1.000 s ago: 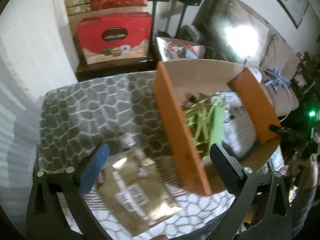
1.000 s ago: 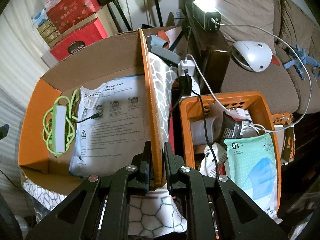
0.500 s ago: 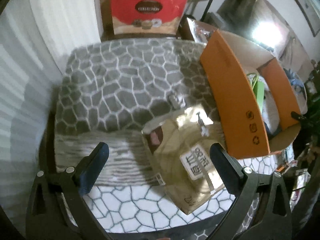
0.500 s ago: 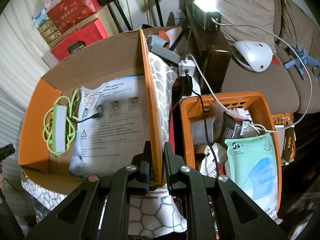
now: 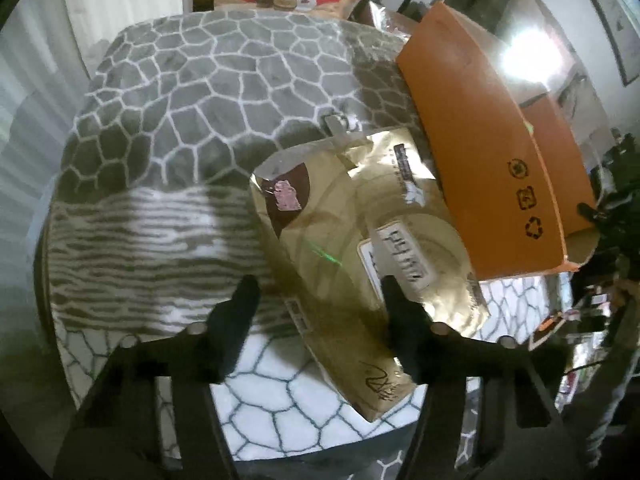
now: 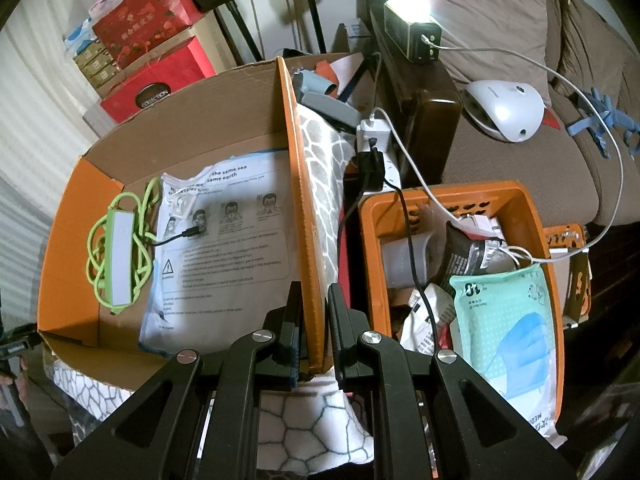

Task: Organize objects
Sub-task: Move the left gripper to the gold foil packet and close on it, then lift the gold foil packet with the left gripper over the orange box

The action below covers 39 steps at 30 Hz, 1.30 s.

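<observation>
left gripper (image 5: 316, 292) half open, jaws just been closing, straddling gold foil pouch (image 5: 360, 248) flat on patterned blanket (image 5: 192, 92), pads not clearly pressing. pouch just beside orange cardboard box (image 5: 500, 168). right gripper (image 6: 314, 320) clamped tight on box's right wall (image 6: 304, 216); green cable bundle (image 6: 120, 248) and mask packet (image 6: 224, 248) inside.

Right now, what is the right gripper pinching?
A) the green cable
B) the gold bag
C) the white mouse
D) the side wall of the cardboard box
D: the right gripper has its two fingers closed on either face of the orange side wall of the cardboard box, while the green cable lies untouched inside the box.
</observation>
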Motion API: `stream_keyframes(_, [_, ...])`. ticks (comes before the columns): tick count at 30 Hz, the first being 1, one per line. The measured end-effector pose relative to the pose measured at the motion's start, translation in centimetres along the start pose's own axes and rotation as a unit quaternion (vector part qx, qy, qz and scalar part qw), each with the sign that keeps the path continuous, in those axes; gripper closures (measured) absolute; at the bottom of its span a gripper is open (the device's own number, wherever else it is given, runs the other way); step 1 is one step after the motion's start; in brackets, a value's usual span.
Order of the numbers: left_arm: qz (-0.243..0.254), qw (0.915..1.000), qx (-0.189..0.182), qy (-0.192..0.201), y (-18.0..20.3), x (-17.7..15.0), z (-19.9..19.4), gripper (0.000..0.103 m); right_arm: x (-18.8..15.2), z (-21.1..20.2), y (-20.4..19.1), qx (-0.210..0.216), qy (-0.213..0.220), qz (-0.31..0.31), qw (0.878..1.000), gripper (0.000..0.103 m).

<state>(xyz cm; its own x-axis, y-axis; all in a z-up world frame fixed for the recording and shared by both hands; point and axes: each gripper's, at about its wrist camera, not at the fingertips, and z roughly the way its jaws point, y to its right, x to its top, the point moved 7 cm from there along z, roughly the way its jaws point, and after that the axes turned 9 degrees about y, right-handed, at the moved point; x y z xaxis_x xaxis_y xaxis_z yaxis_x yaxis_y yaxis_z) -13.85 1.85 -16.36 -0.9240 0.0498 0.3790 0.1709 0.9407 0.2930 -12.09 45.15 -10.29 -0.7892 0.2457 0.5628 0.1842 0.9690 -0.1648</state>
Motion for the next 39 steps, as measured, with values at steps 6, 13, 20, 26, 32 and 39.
stream_keyframes(6, [0.001, 0.9999, -0.008, 0.010, 0.1, 0.0, -0.6, 0.072, 0.0, 0.0, 0.0, 0.000, 0.000, 0.000, 1.000, 0.091])
stream_keyframes(13, [-0.032, 0.9989, -0.026, 0.022, -1.1, 1.2, -1.3, 0.087, -0.1, 0.0, 0.0, 0.000, 0.000, 0.000, 1.000, 0.091])
stream_keyframes(20, [-0.052, 0.9969, -0.041, 0.042, -1.8, 3.1, -3.3, 0.088, -0.1, 0.0, 0.0, 0.000, 0.000, 0.000, 1.000, 0.091])
stream_keyframes(26, [-0.060, 0.9937, -0.050, 0.080, -1.8, 6.1, -6.7, 0.088, -0.1, 0.0, 0.0, 0.001, 0.001, 0.001, 1.000, 0.090])
stream_keyframes(32, [-0.055, 0.9915, -0.056, 0.104, -0.8, 8.9, -9.0, 0.088, 0.0, 0.0, 0.0, 0.000, 0.000, 0.000, 1.000, 0.090])
stream_keyframes(39, [-0.028, 0.9913, -0.062, 0.112, 3.0, 11.6, -9.9, 0.088, 0.0, 0.0, 0.1, 0.001, 0.000, 0.001, 1.000, 0.090])
